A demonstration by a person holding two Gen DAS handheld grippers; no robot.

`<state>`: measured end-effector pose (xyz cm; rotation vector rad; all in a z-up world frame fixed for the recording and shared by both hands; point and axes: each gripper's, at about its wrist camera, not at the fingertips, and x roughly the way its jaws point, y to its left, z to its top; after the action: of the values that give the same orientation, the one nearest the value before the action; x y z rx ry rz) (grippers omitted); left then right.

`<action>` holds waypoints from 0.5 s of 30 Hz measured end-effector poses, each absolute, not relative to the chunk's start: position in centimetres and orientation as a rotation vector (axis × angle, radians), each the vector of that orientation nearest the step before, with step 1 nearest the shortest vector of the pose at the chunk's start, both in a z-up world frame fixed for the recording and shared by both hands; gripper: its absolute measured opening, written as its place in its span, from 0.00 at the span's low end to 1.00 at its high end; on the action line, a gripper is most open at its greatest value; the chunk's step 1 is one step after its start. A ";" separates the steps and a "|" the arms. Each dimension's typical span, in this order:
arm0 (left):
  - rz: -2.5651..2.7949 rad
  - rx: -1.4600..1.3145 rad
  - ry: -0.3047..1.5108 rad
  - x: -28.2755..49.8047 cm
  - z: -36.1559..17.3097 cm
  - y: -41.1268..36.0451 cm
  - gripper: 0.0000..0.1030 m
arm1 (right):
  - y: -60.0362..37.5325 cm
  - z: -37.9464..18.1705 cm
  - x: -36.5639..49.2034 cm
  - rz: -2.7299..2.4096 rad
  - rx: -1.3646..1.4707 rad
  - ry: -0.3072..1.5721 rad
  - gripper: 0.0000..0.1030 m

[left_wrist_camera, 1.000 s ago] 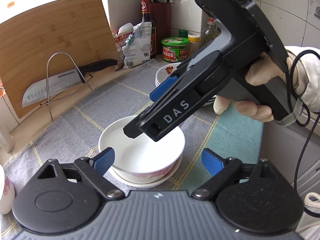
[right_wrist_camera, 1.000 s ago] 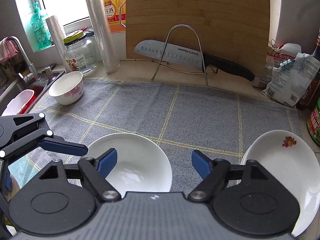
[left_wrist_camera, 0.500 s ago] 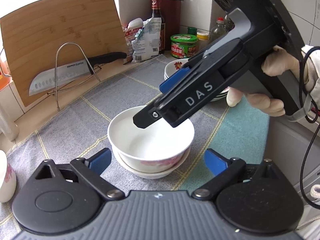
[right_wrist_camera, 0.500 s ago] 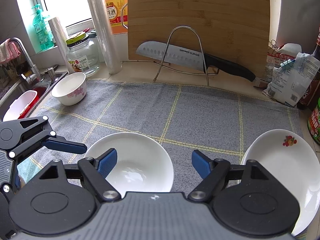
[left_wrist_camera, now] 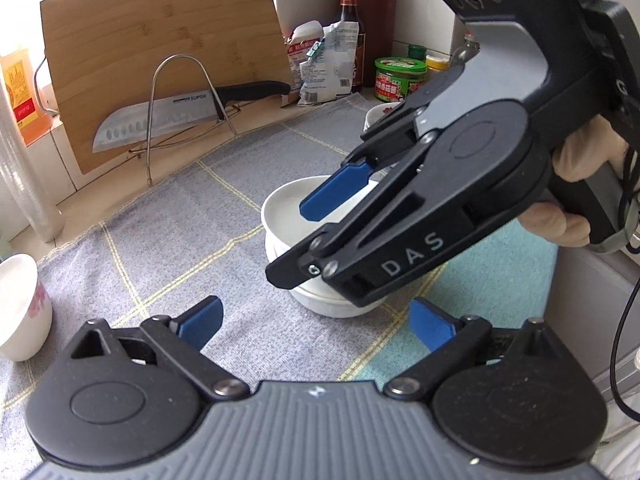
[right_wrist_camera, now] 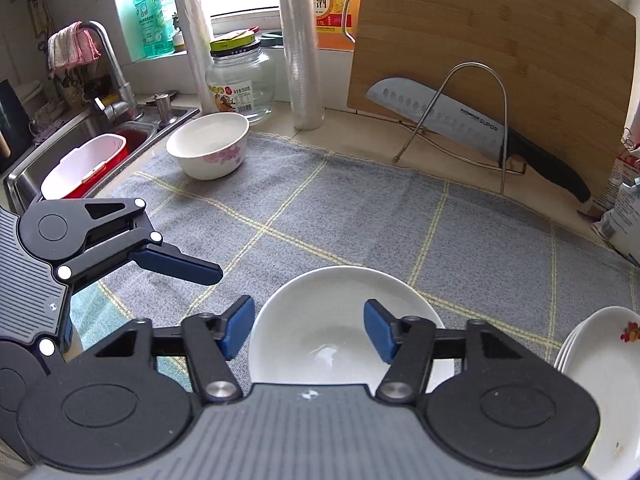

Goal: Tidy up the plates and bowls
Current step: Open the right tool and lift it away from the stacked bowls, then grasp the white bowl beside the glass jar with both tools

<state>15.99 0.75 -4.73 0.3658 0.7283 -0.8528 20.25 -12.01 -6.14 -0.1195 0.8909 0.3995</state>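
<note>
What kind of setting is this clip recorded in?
A home kitchen counter, most likely: a sink with faucet at one end, a knife racked against a wooden cutting board, and sauce bottles along the tiled wall.

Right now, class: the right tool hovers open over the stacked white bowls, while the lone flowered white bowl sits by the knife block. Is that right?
Not quite. The right tool hovers open over the stacked white bowls, but the flowered white bowl sits beside the steel sink, as the right wrist view shows.

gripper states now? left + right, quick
Left gripper: open, empty, short of the stacked bowls.
Right gripper: open, one finger inside the top bowl's rim, not clamped.
</note>
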 end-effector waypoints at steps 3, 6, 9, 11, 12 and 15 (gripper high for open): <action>-0.840 0.361 0.731 16.0 -4.8 1.3 0.96 | -11.4 -6.4 20.3 0.411 -0.129 0.903 0.54; -0.802 0.351 0.733 16.1 -4.6 2.1 0.96 | -11.1 -6.1 20.1 0.427 -0.144 0.905 0.54; -0.732 0.340 0.733 16.0 -4.3 3.4 0.96 | -10.8 -5.2 19.9 0.449 -0.173 0.884 0.55; -0.671 0.329 0.738 15.9 -4.0 4.7 0.96 | -10.7 -4.4 19.8 0.475 -0.197 0.862 0.55; -0.627 0.324 0.741 15.9 -3.7 5.6 0.96 | -10.5 -4.0 19.8 0.496 -0.211 0.848 0.56; -0.538 0.327 0.743 16.3 -3.1 8.8 0.96 | -9.5 -3.1 20.3 0.541 -0.256 0.816 0.59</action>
<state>16.32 8.80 -3.13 0.3268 0.7431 -0.5379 20.32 -9.50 -3.12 -0.2560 0.8156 0.5410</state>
